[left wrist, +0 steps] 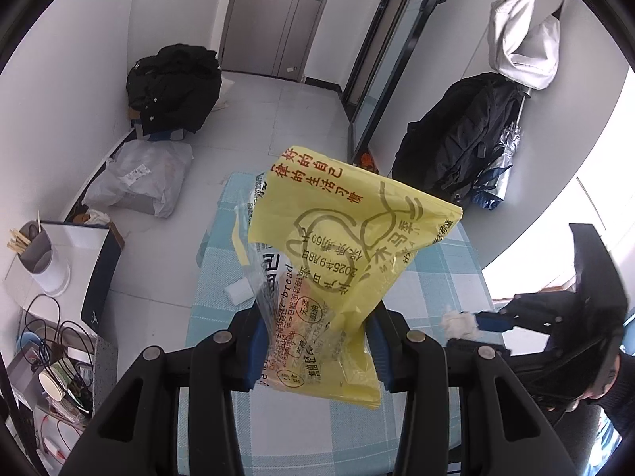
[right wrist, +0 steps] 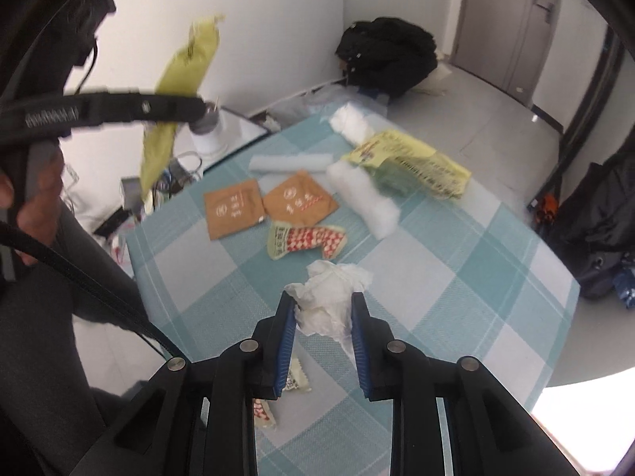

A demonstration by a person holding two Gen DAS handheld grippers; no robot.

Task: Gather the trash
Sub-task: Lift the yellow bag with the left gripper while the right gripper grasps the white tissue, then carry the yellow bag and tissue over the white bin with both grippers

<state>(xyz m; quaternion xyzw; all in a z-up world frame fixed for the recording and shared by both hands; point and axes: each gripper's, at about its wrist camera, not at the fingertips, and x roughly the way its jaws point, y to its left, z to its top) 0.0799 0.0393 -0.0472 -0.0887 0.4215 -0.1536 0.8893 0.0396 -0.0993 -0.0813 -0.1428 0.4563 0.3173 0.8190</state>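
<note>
The left gripper (left wrist: 315, 351) jaws are clamping a yellow printed plastic bag (left wrist: 349, 246) above the checked teal desk (right wrist: 456, 277); the right gripper (right wrist: 323, 337) jaws are pinching a crumpled white tissue (right wrist: 329, 297) above that desk.

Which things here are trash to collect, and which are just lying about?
Job: yellow bag in the left tool; crumpled tissue in the right tool; brown sachets; checked wrapper; yellow wrapper.
Lying about: black backpack; coat pile; chopstick holder.

glossy yellow plastic bag (left wrist: 349, 246), soft crumpled tissue (right wrist: 331, 297), matt woven checked tablecloth (right wrist: 456, 277).
</note>
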